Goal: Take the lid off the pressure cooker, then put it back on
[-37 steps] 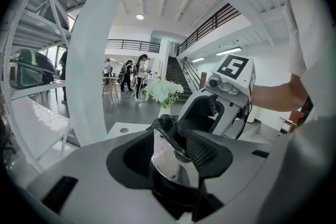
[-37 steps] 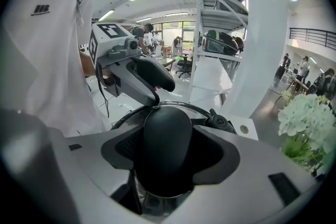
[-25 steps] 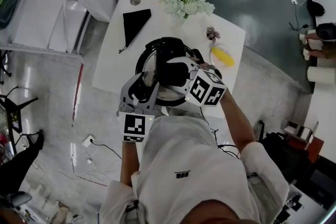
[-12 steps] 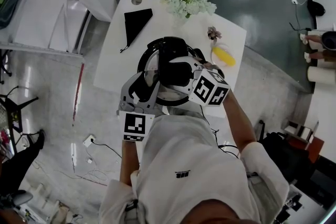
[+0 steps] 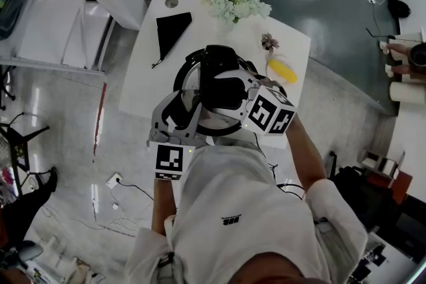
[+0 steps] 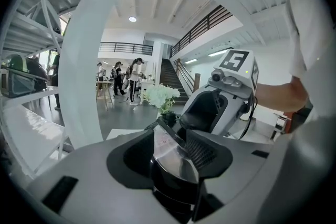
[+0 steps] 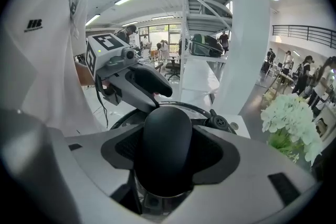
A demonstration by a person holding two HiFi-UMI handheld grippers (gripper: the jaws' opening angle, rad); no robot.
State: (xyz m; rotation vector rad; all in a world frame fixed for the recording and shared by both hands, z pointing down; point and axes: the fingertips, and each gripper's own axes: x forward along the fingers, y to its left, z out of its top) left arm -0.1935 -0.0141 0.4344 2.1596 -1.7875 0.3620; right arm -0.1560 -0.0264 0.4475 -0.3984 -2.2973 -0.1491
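The steel pressure cooker (image 5: 192, 80) stands in the middle of the white table (image 5: 143, 76), mostly hidden under both grippers. My right gripper (image 5: 217, 88) comes in from the right and is shut on the lid's thick black handle (image 7: 167, 147), which fills the space between its jaws (image 7: 167, 162). My left gripper (image 5: 185, 106) reaches in from the near left. Its jaws (image 6: 176, 160) close round the cooker's black side handle (image 6: 169, 186), below the shiny rim (image 6: 169, 147). Whether the lid is seated or lifted is hidden.
A bunch of white flowers (image 5: 236, 0) stands at the table's far edge, also in the right gripper view (image 7: 291, 115). A black triangular cloth (image 5: 172, 28) lies far left, and a yellow object (image 5: 283, 71) and a small pinkish item (image 5: 269, 42) on the right.
The right gripper's marker cube has shifted slightly to the right while still on the lid handle. The left gripper has stayed in place.
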